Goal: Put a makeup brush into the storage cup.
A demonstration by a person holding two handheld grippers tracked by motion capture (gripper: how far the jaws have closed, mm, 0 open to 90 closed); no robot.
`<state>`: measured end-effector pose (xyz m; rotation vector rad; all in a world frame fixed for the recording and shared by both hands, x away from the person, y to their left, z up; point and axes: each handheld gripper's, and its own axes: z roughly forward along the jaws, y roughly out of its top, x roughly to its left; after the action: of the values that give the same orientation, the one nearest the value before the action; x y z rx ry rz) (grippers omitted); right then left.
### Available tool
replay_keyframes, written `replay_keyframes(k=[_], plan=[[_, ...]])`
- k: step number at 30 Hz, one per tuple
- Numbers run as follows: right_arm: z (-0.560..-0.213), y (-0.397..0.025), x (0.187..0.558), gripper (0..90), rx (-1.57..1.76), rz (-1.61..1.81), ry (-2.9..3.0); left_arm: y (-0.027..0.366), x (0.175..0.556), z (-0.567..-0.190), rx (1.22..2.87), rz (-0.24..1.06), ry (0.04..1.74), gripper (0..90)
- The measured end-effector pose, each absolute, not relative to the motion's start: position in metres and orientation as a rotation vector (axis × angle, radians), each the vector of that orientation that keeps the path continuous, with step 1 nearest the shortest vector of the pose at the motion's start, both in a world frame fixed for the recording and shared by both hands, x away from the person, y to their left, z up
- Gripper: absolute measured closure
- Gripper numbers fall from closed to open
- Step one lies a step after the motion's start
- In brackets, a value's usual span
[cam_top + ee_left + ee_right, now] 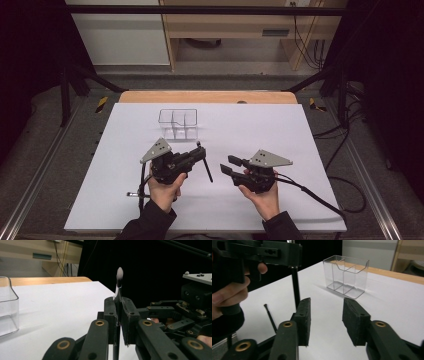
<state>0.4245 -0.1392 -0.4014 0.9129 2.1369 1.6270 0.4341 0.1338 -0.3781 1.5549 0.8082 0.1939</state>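
1. I've got a brush clamped in my left gripper: slim black handle, silvery ferrule, soft rounded tuft that goes from dark to pale grey at the tip.
2. In the left gripper view the brush stands upright between the two black pads, tuft well above them, handle running down out of sight below.
3. From the high view, the left gripper sits near the middle of the table, and the brush slants down from it, its lower end close over the white surface.
4. My right gripper is spread wide, nothing between its rough, foam-like pads; it hovers just to the right of the left one, apart from the brush.
5. The organiser stands beyond both grippers: clear hard plastic, boxy, thin dividers splitting it into compartments, glossy edges catching light.
6. A second thin black stick lies flat on the table near my left hand; I can't tell what it is.
7. The table top is a matte white sheet, with a strip of pale wood showing along its far edge.
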Motion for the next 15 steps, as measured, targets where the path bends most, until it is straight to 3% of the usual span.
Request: replay_keyframes(k=[15], plan=[[-0.403, -0.15, 0.431, 28.6, 0.969, 1.534, 2.09, 0.146, 0.435, -0.374, 1.597, 0.271, 0.801, 83.7]])
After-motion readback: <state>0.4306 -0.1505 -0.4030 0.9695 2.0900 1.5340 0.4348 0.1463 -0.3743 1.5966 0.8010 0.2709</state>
